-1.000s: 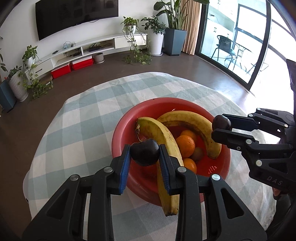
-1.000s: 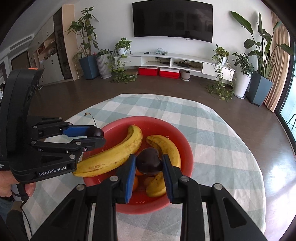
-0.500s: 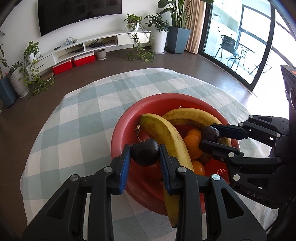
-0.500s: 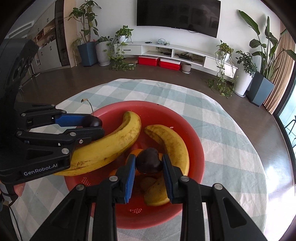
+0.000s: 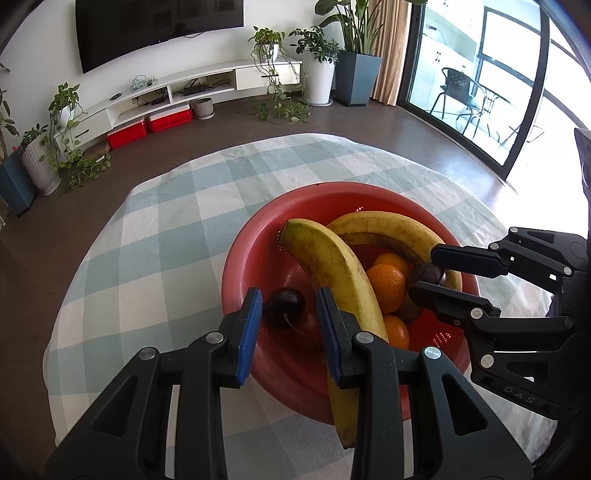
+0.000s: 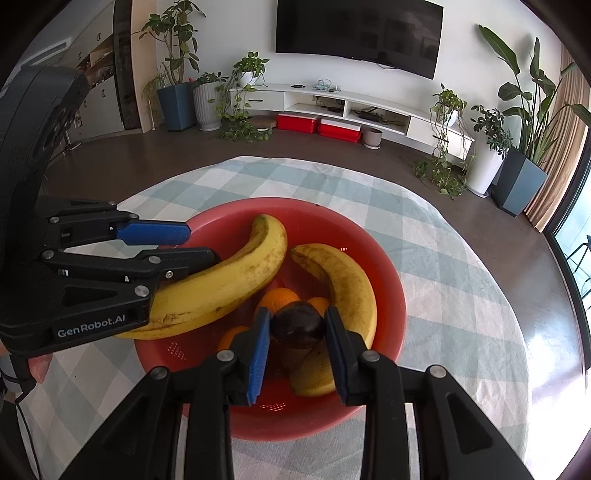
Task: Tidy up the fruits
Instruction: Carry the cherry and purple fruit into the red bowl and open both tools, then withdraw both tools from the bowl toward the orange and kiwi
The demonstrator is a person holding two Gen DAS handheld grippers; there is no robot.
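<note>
A round table draped in a pale blue-and-white checked cloth (image 5: 155, 236) fills the foreground of a sunlit living room, with a wall-mounted television (image 6: 360, 35), a low white media console (image 6: 347, 107) and potted plants (image 6: 517, 122) behind. On the cloth stands a red perforated bowl (image 6: 384, 280) that holds the fruit. Two spotted yellow bananas lie in it: the longer banana (image 5: 332, 280) slants across the bowl with its near end hanging over the rim, and the second banana (image 6: 343, 280) curves along the far side. Oranges (image 5: 386, 282) sit low between them.

The left gripper (image 5: 290, 325) hangs over the near wall of the bowl. Its blue-padded jaws stand slightly apart, and a dark plum (image 5: 283, 308) with a thin stem lies on the bowl's inner wall beyond them, clear of both pads. The right gripper (image 6: 297, 345) reaches into the bowl's middle, above the oranges. Its jaws are opening, with a second dark plum (image 6: 298, 325) between them; the left pad looks to be touching it, while a narrow gap shows at the right pad. Whether the fruit already rests on the pile below cannot be told. A fingertip (image 6: 38, 367) of the person shows under the left gripper's body in the right wrist view.
</note>
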